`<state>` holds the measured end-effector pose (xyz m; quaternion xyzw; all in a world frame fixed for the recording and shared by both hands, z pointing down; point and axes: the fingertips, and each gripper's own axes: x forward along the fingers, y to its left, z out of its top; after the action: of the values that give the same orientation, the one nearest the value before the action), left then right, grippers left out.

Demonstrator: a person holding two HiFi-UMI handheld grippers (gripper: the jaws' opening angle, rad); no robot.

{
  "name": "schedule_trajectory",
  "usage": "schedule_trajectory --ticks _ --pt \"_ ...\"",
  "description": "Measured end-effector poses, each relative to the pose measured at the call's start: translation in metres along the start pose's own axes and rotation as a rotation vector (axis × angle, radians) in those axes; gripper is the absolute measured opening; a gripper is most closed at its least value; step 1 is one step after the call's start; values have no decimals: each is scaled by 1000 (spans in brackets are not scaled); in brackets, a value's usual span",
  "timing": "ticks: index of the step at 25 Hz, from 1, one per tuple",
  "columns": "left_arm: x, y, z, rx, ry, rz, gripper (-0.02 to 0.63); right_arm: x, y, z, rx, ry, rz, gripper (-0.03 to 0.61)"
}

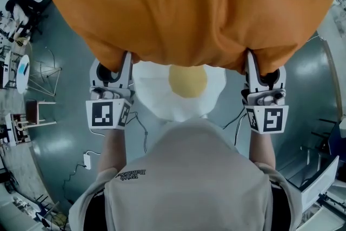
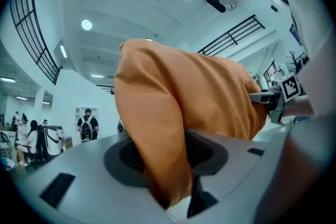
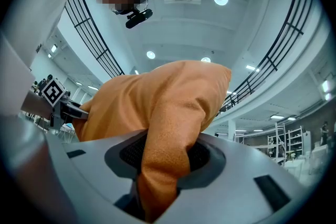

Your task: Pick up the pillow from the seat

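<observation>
A big orange pillow (image 1: 184, 2) hangs in the air in front of me, filling the top of the head view. My left gripper (image 1: 125, 59) is shut on its near left edge and my right gripper (image 1: 251, 59) is shut on its near right edge. In the left gripper view a fold of the pillow (image 2: 178, 102) runs down between the jaws of the left gripper (image 2: 168, 176), and the right gripper (image 2: 273, 99) shows at the far side. In the right gripper view the pillow (image 3: 163, 107) is pinched the same way by the right gripper (image 3: 160, 181). Below the pillow sits the white seat (image 1: 157, 97) with a yellow centre (image 1: 187, 81).
Chairs and small tables (image 1: 32, 111) stand at the left on the grey floor, with a cable and plug (image 1: 86, 159) near my feet. A white shelf unit (image 1: 319, 176) is at the right. A person with a backpack (image 2: 87, 126) stands far off.
</observation>
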<state>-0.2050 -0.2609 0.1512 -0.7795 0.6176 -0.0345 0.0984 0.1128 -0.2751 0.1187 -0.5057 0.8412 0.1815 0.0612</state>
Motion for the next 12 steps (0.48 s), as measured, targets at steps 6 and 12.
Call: schedule_trajectory --ticks 6,12 --pt "6 3 5 -6 4 17 186 12 -6 3 -2 -4 9 173" --pt "-8 -4 4 -3 -2 23 186 -1 -2 4 -1 -10 8 175"
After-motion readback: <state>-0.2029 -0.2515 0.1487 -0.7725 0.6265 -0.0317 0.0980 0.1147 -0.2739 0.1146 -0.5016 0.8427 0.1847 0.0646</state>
